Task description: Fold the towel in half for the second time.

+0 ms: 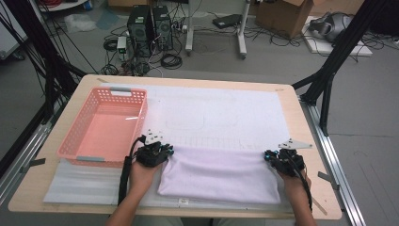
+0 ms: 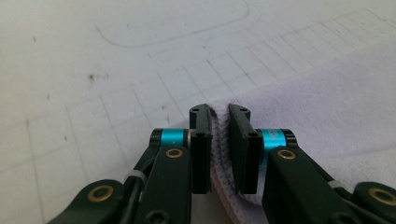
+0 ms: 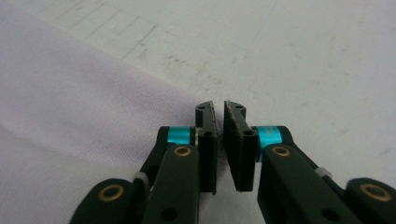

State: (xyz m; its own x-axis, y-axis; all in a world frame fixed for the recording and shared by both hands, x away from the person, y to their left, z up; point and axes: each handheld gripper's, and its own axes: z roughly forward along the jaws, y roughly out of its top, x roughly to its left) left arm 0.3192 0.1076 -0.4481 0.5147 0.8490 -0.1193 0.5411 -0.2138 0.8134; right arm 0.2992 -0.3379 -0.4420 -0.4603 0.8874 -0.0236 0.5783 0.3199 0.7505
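A pale lavender towel (image 1: 221, 174) lies folded on a white gridded mat (image 1: 226, 113) near the table's front. My left gripper (image 1: 165, 150) sits at the towel's far left corner. In the left gripper view the jaws of the left gripper (image 2: 219, 113) are shut on the towel's (image 2: 327, 107) hemmed edge, and the cloth bunches between them. My right gripper (image 1: 269, 154) is at the far right corner. In the right gripper view the right gripper (image 3: 218, 106) has its jaws almost together, and the towel's (image 3: 70, 102) edge runs in at their tips.
An orange plastic basket (image 1: 75, 136) stands on the table's left side, just beyond my left hand. A faint outline is drawn on the mat (image 2: 140, 28) past the towel. A strip of white foam (image 1: 84, 183) lies along the front left.
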